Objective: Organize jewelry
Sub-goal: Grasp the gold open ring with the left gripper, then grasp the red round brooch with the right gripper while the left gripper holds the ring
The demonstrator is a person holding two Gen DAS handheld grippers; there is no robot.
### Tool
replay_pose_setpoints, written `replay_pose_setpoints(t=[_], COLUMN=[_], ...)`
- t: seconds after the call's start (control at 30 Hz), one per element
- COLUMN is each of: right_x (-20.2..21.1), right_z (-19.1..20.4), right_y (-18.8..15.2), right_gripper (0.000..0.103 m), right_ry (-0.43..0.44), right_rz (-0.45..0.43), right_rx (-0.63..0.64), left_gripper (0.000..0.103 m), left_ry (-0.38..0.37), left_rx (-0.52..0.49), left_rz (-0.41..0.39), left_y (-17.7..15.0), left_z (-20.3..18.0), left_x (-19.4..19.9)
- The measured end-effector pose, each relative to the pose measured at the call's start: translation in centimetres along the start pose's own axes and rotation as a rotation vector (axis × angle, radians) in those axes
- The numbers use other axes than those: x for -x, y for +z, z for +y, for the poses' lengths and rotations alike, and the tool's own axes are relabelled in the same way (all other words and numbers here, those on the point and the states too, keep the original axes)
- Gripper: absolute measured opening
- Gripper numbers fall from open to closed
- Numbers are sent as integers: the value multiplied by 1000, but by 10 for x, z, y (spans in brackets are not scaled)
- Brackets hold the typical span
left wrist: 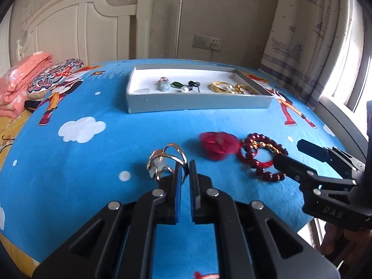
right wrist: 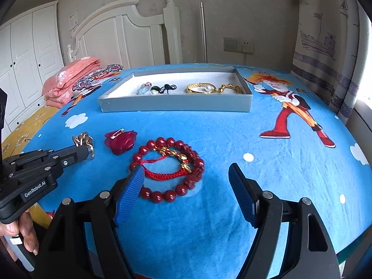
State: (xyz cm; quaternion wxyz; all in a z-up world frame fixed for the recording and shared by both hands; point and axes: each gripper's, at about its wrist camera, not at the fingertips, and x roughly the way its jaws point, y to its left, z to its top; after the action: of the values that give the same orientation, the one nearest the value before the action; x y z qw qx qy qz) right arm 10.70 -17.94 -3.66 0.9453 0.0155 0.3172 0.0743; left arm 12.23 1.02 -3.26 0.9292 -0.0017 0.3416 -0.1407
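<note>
My left gripper (left wrist: 185,166) is shut on a gold wire ring piece (left wrist: 166,162), held just above the blue bedspread; it also shows in the right wrist view (right wrist: 83,140). My right gripper (right wrist: 186,179) is open, its left pad at the edge of a red bead bracelet (right wrist: 167,169) that lies with a red cord and gold chain. A red rose brooch (right wrist: 121,140) lies between both pieces. The grey tray (right wrist: 176,105) at the back holds pendants, a gold bangle (right wrist: 201,88) and a gold chain.
Folded pink bedding (right wrist: 69,79) and a patterned cushion (left wrist: 54,74) lie at the back left by the white headboard. A curtain and window are on the right. The bed's edge falls away near me.
</note>
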Motion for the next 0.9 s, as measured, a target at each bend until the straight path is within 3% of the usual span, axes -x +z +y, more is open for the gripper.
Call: replay_pose_setpoints(t=[0.27, 0.67, 0.83, 0.9], right_x=[-11, -46, -54, -57], right_z=[39, 78, 84, 87], right_y=[15, 34, 37, 37], right_gripper=[70, 70, 59, 49], right_ry=[61, 93, 107, 110], right_rz=[-2, 50, 72, 85], right_rx=[73, 167, 183, 195], left_gripper=[14, 9, 6, 5], left_ry=[48, 44, 55, 57], left_rx=[23, 48, 54, 56], left_rz=[14, 30, 16, 12], left_y=[0, -3, 0, 0], left_z=[20, 38, 40, 40], left_x=[5, 12, 15, 16])
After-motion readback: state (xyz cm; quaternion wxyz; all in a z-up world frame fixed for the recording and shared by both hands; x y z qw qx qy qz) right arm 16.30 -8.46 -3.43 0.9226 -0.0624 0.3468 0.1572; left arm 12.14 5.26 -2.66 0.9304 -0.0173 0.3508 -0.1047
